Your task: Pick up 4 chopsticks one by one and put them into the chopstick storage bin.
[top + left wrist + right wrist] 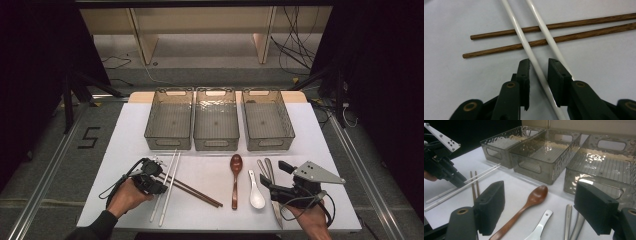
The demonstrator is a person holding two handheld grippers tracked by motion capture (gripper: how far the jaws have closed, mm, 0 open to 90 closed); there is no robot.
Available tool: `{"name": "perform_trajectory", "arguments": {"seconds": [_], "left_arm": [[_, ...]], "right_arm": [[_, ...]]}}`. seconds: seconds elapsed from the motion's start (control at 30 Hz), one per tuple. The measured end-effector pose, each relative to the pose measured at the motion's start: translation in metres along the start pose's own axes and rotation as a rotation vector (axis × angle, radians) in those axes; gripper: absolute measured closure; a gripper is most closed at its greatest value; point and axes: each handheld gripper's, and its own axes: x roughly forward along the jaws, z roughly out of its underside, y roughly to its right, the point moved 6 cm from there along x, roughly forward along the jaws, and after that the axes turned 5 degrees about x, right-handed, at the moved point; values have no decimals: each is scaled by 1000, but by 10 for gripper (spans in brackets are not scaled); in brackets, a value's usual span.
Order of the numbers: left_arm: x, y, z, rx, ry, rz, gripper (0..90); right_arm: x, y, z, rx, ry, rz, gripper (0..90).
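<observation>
My left gripper (539,72) is down at the table's front left, its jaws open on either side of one white chopstick (534,60), with a thin gap at each pad. The second white chopstick (549,37) lies just outside the right jaw. Both white chopsticks (170,185) cross a pair of brown wooden chopsticks (524,45). In the high view the left gripper (161,189) sits over that crossing. My right gripper (541,205) stands wide open with nothing between its pads, hovering at the front right (275,175) over two metal utensil handles (571,225).
A brown wooden spoon (235,182) and a white ceramic spoon (256,195) lie on the white tabletop (210,210) between the hands. Three empty smoked-plastic bins (216,120) stand in a row at the back. Cables trail on the floor beyond the table.
</observation>
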Motion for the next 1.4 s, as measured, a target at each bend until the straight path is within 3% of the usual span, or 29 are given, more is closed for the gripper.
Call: {"name": "perform_trajectory", "arguments": {"seconds": [0.43, 0.57, 0.87, 0.97, 1.07, 1.27, 1.4], "left_arm": [[0, -6, 0, -9, -6, 6, 821], [1, -7, 0, -25, -3, 14, 826], [0, -7, 0, -16, 2, 15, 838], [-3, -9, -2, -18, 20, 12, 839], [-10, -9, -3, -26, 45, 45, 839], [-32, -13, -10, -39, 135, 60, 839], [-39, -12, -13, -29, 161, 66, 839]], "right_arm": [[1, 1, 1, -1, -7, 4, 262], [1, 1, 1, -4, -9, 5, 263], [1, 0, 1, -6, -13, 3, 265], [1, 1, 1, -6, -14, 6, 265], [1, 1, 1, -7, -12, 6, 265], [0, 1, 1, -5, -12, 6, 266], [0, 1, 1, -1, -12, 4, 266]]}}
